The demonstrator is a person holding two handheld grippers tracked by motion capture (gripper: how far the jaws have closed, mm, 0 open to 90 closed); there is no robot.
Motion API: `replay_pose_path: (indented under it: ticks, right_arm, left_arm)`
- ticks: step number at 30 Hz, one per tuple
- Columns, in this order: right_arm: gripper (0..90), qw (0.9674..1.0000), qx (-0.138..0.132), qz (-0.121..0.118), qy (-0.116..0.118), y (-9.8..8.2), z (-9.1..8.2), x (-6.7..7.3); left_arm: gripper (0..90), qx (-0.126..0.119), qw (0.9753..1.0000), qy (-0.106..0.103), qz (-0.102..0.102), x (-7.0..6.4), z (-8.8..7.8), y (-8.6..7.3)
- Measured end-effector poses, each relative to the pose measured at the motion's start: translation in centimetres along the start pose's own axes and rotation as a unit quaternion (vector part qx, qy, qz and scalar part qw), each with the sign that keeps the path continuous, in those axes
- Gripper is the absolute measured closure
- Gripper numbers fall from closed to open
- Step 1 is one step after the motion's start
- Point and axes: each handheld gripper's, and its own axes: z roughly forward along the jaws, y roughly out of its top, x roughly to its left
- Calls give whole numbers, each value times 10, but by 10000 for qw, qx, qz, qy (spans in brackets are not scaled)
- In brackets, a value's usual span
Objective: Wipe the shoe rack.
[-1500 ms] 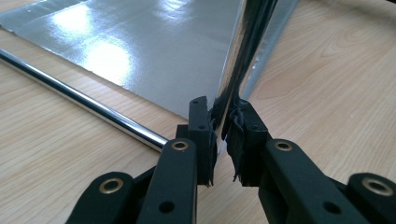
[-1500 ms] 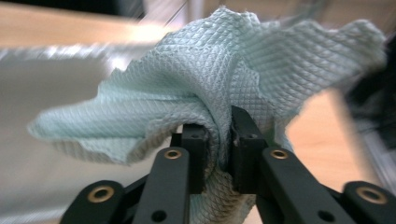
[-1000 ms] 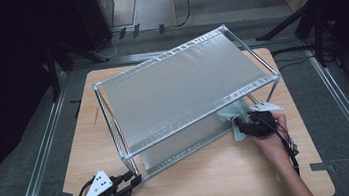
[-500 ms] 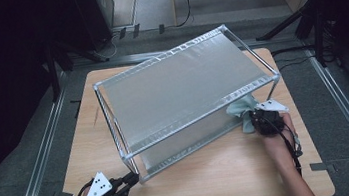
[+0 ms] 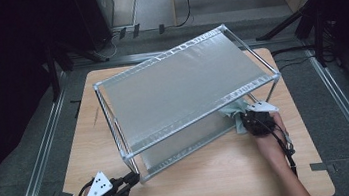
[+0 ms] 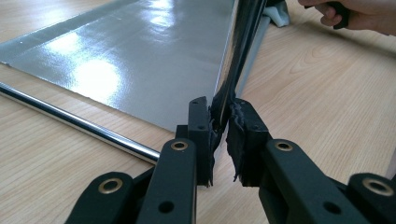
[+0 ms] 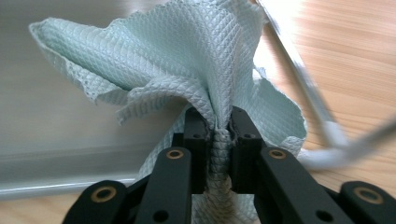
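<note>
A chrome two-shelf rack (image 5: 157, 59) with silver liner sheets stands on the wooden table (image 5: 222, 172). My left gripper (image 5: 134, 177) (image 6: 223, 122) is at the rack's near left corner, shut on the upright post (image 6: 243, 32) just above the lower liner (image 6: 140, 46). My right gripper (image 5: 244, 119) (image 7: 223, 127) is at the rack's near right corner, shut on a pale green quilted cloth (image 5: 232, 112) (image 7: 187, 56). Its jaws have just been closing, then eased slightly, with the cloth still pinched between the pads. The cloth bunches upward in front of the lower shelf.
A bare strip of table lies along the near edge between both hands. A chrome leg and bar (image 7: 322, 121) pass just right of the cloth. A bottom rail (image 6: 79, 123) runs across left of my left gripper. Dark floor and metal rails (image 5: 44, 159) surround the table.
My right gripper has taken hold of the cloth and shifted it slightly at the rack's right corner. The left hand has stayed at the left post.
</note>
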Motion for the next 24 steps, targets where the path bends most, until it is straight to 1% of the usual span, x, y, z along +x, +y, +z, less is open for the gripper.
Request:
replay_pose_path:
  ticks: [2, 4, 6, 8, 9, 10, 13, 14, 19, 24]
  right_arm:
    - [812, 10000, -4, -76, 50, 0, 1, 8]
    - [818, 9997, 3, -179, 155, 0, 2, 18]
    - [819, 9993, 9, -231, 286, -1, 1, 28]
    - [819, 9987, -2, -271, 429, -3, -1, 42]
    - [819, 9981, 1, -354, 502, -4, -2, 50]
    - [818, 9973, -2, -454, 574, -4, -4, 58]
    - [818, 9943, 44, -600, 876, -5, -8, 81]
    - [818, 9934, 47, -633, 957, -4, -9, 87]
    - [818, 9891, 71, -697, 1297, -7, -12, 115]
    - [817, 9826, 100, -881, 1634, -9, -17, 146]
  left_arm:
    - [799, 0, 10000, 2, 3, -1, 1, 0]
    - [799, 5, 10000, 5, 19, -2, 1, 0]
    - [798, -1, 10000, 3, -12, -2, 1, 0]
    - [798, -3, 10000, 8, -22, -2, 1, 0]
    - [797, -2, 10000, 12, -20, -2, 1, 0]
    - [798, 11, 10000, -4, -12, -2, 1, 0]
    - [798, 8, 10000, -36, -9, -4, 3, 1]
    - [798, 21, 10000, -46, 21, -5, 4, 1]
    - [797, 13, 10000, -95, 20, -8, 6, 2]
    - [795, 24, 9999, -159, 13, -11, 10, 4]
